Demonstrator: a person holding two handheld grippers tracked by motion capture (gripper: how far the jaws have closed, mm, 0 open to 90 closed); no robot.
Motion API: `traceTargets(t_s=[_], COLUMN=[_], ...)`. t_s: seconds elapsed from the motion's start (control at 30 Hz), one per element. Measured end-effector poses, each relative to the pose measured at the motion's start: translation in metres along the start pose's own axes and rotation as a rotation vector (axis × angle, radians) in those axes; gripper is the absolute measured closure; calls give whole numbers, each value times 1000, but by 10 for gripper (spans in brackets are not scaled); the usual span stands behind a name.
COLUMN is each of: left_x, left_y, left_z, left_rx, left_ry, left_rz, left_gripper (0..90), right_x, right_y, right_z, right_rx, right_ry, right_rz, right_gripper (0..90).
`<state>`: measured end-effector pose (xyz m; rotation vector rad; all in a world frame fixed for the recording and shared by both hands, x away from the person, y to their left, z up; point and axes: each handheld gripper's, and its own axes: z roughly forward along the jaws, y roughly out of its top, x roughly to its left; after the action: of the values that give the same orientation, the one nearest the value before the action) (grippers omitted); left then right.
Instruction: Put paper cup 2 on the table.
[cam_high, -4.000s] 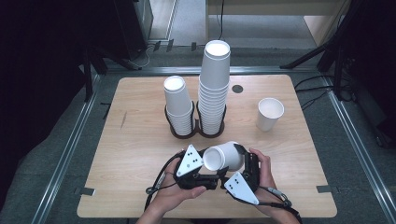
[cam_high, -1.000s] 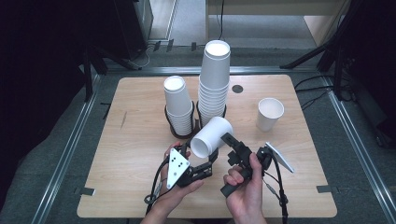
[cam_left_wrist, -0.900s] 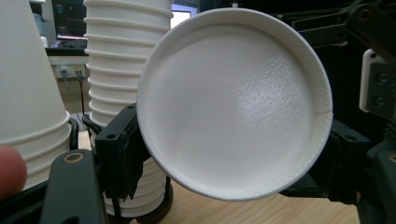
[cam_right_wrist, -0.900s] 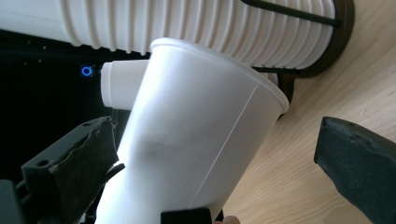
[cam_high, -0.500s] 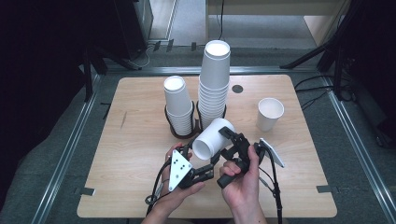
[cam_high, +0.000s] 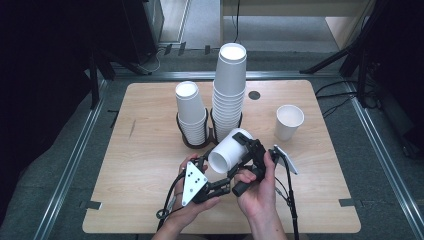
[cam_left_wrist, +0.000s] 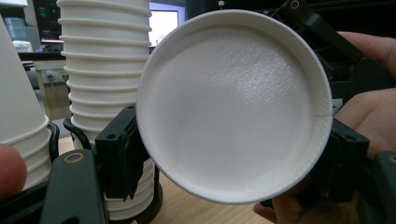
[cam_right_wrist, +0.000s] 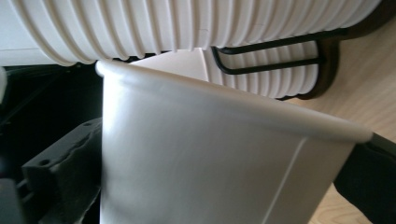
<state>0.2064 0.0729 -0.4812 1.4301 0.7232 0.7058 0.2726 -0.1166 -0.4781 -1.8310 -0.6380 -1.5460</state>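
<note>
Right gripper (cam_high: 250, 152) (higher now) on cup (cam_high: 229, 151)

Upright cup (cam_high: 289, 121) near table (cam_high: 150, 145) edge

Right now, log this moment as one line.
held: paper cup on its side | right gripper: shut on it | left gripper: state unclear | stacks upright in holders

A lab or recording studio, not a home — a bare wooden table (cam_high: 150, 130) stands on grey carpet between metal floor rails (cam_high: 70, 165); tripod legs (cam_high: 345, 55) and loose cables (cam_high: 335, 100) ring it; dark equipment cases (cam_high: 145, 25) behind.
</note>
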Motion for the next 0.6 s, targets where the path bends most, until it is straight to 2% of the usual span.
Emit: traceTargets(t_s=[0.1, 0.23, 0.37, 0.47, 0.6], left_x=[2, 4, 5, 6, 8], left_y=[-2, -2, 0, 1, 2], left_z=[1, 1, 0, -1, -2], left_rx=[14, 13, 29, 35, 41], left_ry=[-6, -22, -30, -26, -41], left_rz=[-2, -10, -2, 10, -6], left_gripper=[234, 222, 206, 177, 141], right_x=[-1, 1, 1, 4, 8], right_y=[1, -1, -2, -2, -1], right_z=[0, -1, -1, -2, -2], right_rx=[8, -12, -24, -42, -53], right_ry=[17, 17, 44, 52, 52], right_rz=[15, -11, -18, -46, -83], right_gripper=[66, 108, 130, 133, 134])
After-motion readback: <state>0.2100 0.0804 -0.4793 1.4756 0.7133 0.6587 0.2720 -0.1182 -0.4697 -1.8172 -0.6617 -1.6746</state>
